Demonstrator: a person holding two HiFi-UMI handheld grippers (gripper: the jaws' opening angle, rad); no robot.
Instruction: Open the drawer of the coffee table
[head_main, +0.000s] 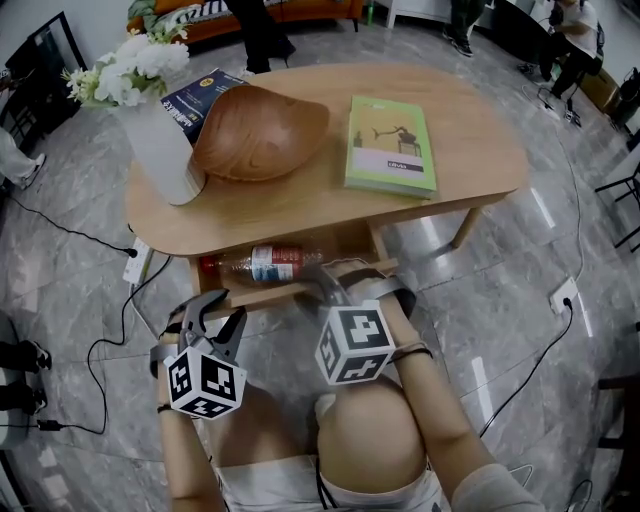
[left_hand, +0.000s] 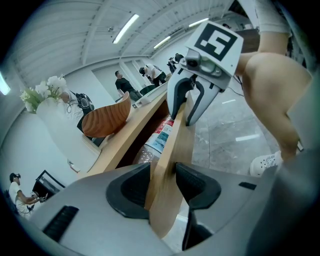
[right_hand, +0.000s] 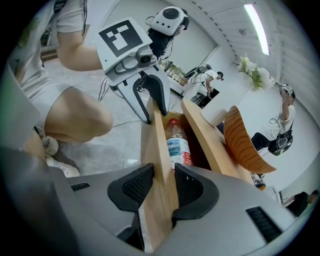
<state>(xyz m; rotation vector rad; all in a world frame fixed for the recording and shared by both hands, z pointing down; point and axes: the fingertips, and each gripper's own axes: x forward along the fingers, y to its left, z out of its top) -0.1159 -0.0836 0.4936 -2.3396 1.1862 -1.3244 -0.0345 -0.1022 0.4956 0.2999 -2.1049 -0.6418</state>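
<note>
Head view: bottle (head_main: 262, 264) part-hidden (under tabletop (head_main: 300, 200))

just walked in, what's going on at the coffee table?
A person holds a tool in each hand. The left tool and the right tool are both clamped on the top edge of the drawer front under the coffee table. The drawer is partly pulled out, and a plastic bottle lies inside it.

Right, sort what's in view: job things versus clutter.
Job: drawer front, left gripper and right gripper both shut on it, coffee table.
Lying about: bottle in the drawer, wooden bowl, green book, flower vase, blue book.
</note>
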